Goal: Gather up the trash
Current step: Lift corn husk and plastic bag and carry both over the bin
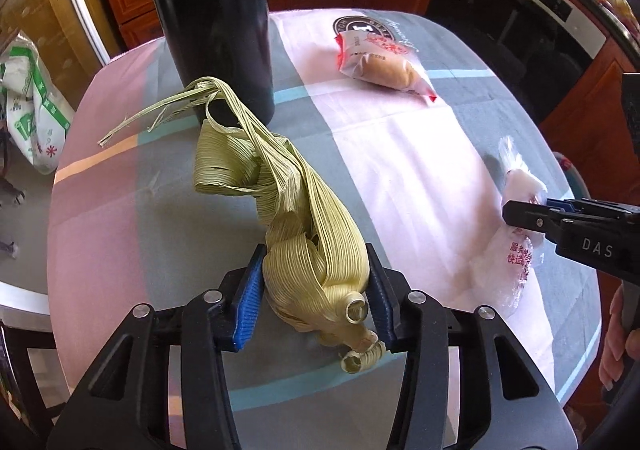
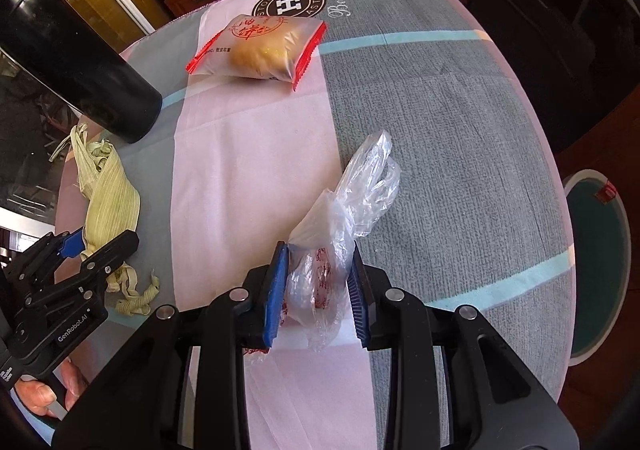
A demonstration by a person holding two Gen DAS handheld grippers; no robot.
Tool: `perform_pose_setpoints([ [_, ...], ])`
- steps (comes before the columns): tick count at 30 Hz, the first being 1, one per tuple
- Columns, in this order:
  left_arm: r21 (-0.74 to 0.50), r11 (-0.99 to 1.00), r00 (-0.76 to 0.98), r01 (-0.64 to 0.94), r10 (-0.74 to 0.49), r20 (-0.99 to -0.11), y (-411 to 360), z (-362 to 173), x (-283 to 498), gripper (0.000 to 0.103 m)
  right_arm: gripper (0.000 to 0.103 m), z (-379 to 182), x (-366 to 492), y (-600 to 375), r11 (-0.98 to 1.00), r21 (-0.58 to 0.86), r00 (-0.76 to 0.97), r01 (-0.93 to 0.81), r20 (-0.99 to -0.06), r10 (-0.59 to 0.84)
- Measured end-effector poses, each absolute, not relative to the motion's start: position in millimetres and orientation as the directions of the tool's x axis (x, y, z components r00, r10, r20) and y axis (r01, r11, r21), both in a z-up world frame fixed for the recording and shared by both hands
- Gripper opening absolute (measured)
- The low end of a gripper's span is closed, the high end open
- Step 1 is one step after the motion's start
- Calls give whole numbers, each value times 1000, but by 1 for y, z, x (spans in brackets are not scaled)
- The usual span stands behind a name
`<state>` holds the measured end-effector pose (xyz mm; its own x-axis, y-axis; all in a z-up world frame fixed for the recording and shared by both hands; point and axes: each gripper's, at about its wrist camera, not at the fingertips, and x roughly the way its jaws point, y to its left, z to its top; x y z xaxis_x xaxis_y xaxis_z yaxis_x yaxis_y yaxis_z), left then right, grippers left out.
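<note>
A bundle of pale green corn husks point(image 1: 304, 202) lies on the cloth-covered table point(image 1: 400, 154). My left gripper point(image 1: 316, 286) is shut on the bundle's near end, both blue pads pressing its sides. In the right wrist view that gripper point(image 2: 100, 246) holds the husks point(image 2: 108, 190) at the far left. A crumpled clear plastic bag point(image 2: 360, 178) with red print sits between the blue pads of my right gripper point(image 2: 316, 282), which is shut on it. The left wrist view shows the right gripper point(image 1: 516, 216) on the bag point(image 1: 516, 178) at the table's right side.
A tall black cylinder point(image 1: 224, 30) stands just behind the husks. A sealed pastry packet with red edges point(image 2: 260, 46) lies at the table's far side. A round teal seat point(image 2: 596, 262) is beyond the right edge. A white and green bag point(image 1: 32, 110) sits on the floor at the left.
</note>
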<state>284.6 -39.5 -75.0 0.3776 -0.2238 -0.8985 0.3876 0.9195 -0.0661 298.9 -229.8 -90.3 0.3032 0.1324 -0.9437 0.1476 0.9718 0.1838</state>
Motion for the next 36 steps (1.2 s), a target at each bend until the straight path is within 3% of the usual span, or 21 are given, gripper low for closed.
perform_pose_setpoints([
  [14,-44,872,423,487,-279,-862,-87,-23,219,48,28,-55,217,-300,953,213,380,213,-917,120],
  [23,-59,810,402,584,-351,-846,-161,-4,191,48,28,-26,172,-370,929,252,463,272,-880,103],
  [36,-52,713,327,699,-383,-864,-269,-11,178,48,28,-52,123,-495,847,275,456,456,-889,43],
])
